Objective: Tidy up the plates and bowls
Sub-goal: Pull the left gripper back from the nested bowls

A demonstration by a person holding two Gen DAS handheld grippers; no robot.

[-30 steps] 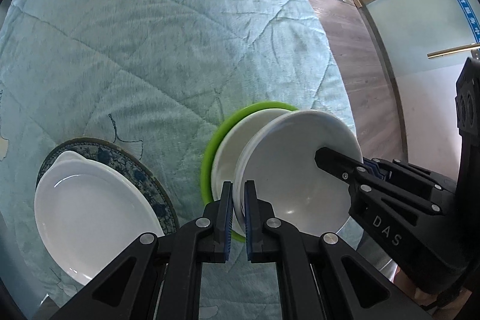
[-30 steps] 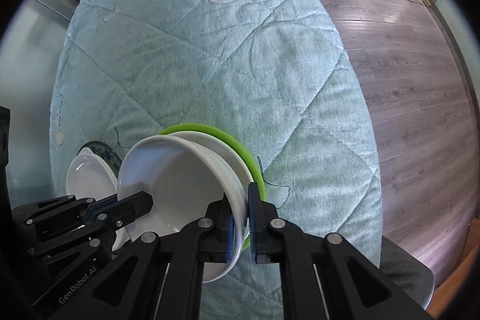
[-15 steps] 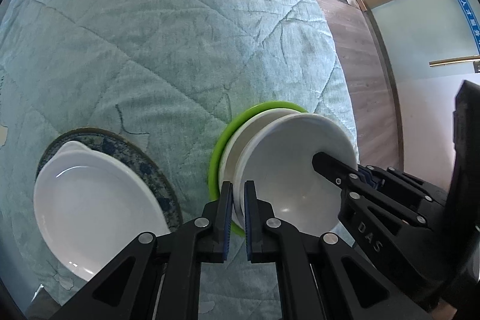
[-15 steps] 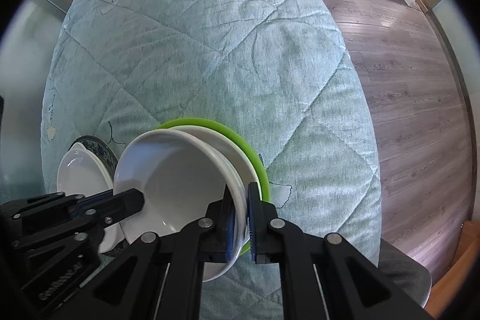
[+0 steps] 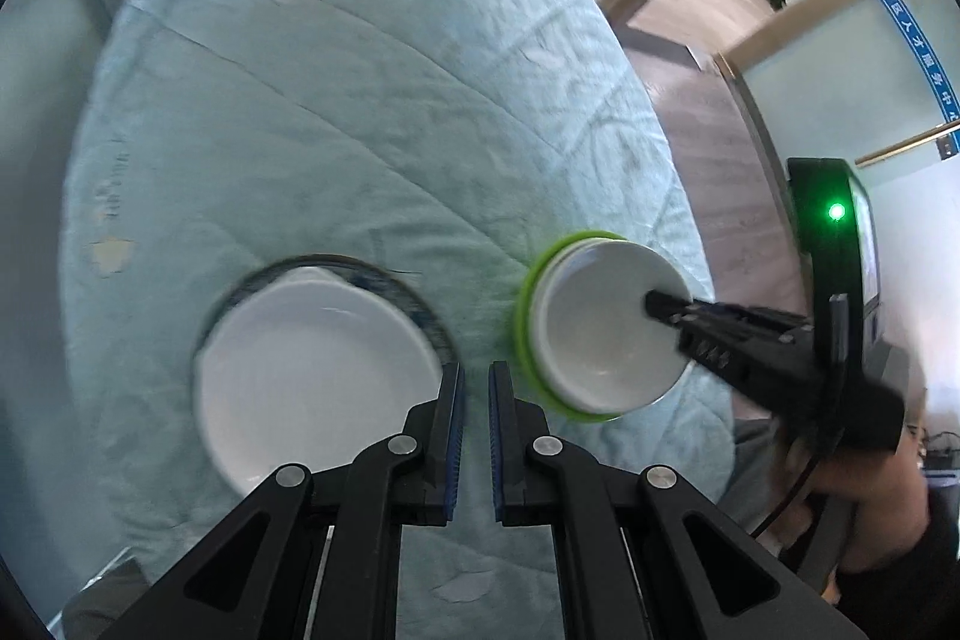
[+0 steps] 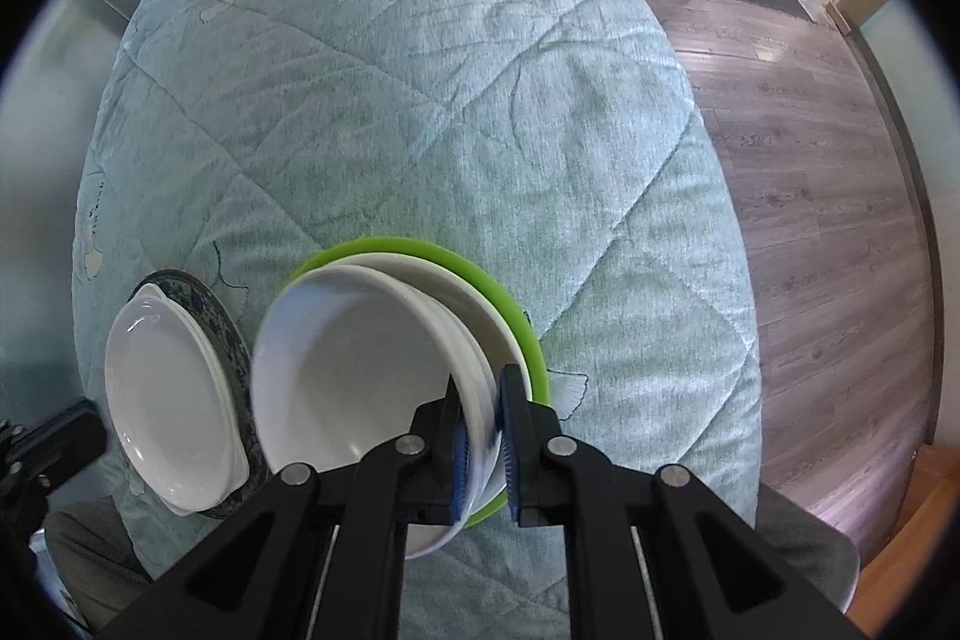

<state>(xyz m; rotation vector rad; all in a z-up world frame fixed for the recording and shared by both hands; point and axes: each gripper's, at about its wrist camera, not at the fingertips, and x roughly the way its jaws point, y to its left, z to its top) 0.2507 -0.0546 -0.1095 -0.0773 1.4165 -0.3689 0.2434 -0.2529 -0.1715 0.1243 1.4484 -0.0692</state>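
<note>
A white bowl (image 6: 360,370) sits nested in another white bowl (image 6: 474,298) on a green plate (image 6: 516,304). My right gripper (image 6: 480,424) straddles the top bowl's near rim, its jaws slightly parted around it. The same stack shows in the left wrist view, with the bowl (image 5: 600,340) on the green plate (image 5: 525,304). My left gripper (image 5: 474,400) is nearly shut and empty, raised above the cloth between the stack and a white oval dish (image 5: 312,376) on a blue-patterned plate (image 5: 408,286).
A quilted teal cloth (image 6: 420,100) covers the round table. The dish and patterned plate (image 6: 222,322) lie left of the stack. Wooden floor (image 6: 840,220) lies beyond the table's right edge. A person's hand (image 5: 840,466) holds the right gripper.
My left gripper has let go of the stack's rim and pulled back and up to the left. The right gripper's jaws have loosened a little on the top bowl's rim.
</note>
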